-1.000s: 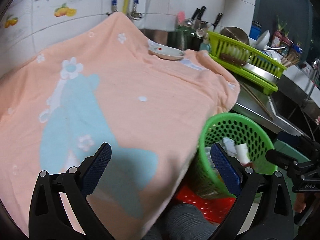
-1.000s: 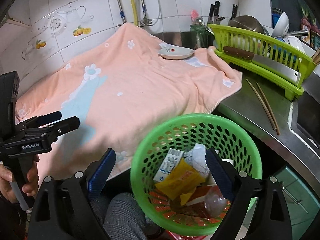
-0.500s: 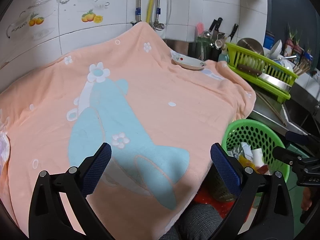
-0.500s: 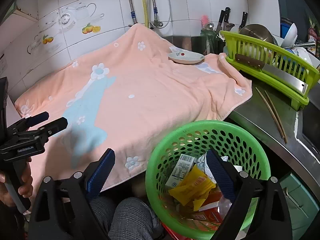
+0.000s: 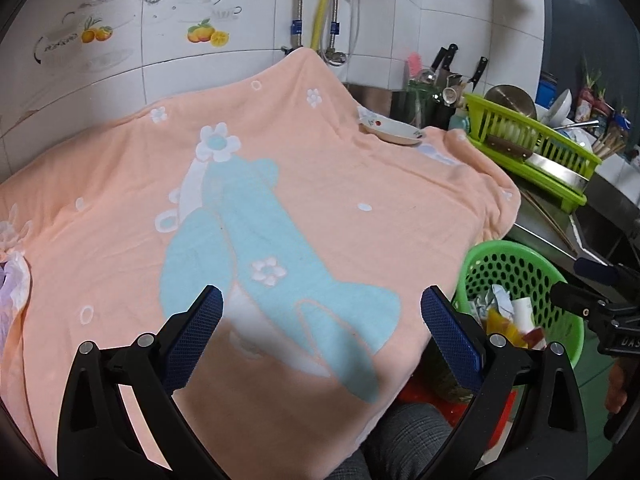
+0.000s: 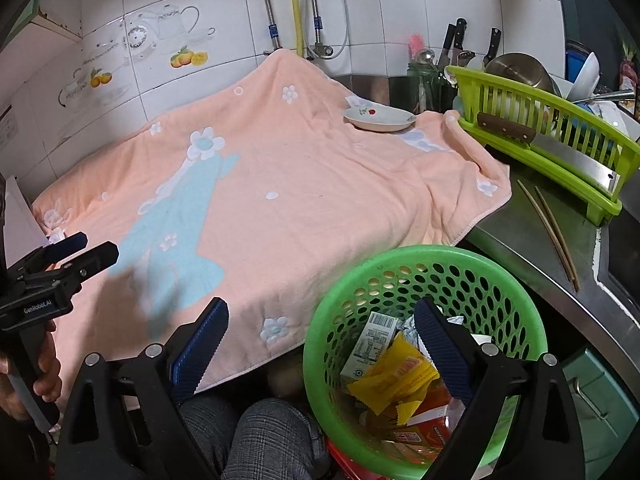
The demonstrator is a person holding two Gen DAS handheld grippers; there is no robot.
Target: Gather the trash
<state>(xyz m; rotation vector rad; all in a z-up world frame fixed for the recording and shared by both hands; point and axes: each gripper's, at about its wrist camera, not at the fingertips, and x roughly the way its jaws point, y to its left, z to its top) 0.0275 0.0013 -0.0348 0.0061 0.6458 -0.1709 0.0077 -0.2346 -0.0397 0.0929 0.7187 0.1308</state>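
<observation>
Peach towel (image 6: pixel 304 184) w/ a pale-blue figure and white flowers covers most of the counter (image 6: pixel 532 236), draped over its front edge. Left tongs (image 5: pixel 322 330) hover above the towel's front part, jaws spread wide, nothing between them. Right tongs (image 6: pixel 320 344) also gape wide & empty, held over the front edge; one blue pad sits over the towel hem, the other over the green basket (image 6: pixel 472 272).

Basket is perforated plastic, standing below the counter's front edge, just right of the hanging towel. Inside it: trash (image 6: pixel 394 376) – yellow wrappers, a white printed carton, crumpled foil, red-orange packaging. Left view shows the same basket (image 5: pixel 516 264) at lower right.

Small white dish (image 6: pixel 379 118) w/ a red motif rests on the towel near the back edge. Lime dish rack (image 6: pixel 560 148) stands at the counter's right end, a cleaver laid along its front rail; two chopsticks (image 6: pixel 550 228) lie on bare steel beside it. Knives and utensils stand in a holder at the back, against the tiled wall.

Grey checked trouser knee (image 6: pixel 256 436) shows between the right tongs' arms
</observation>
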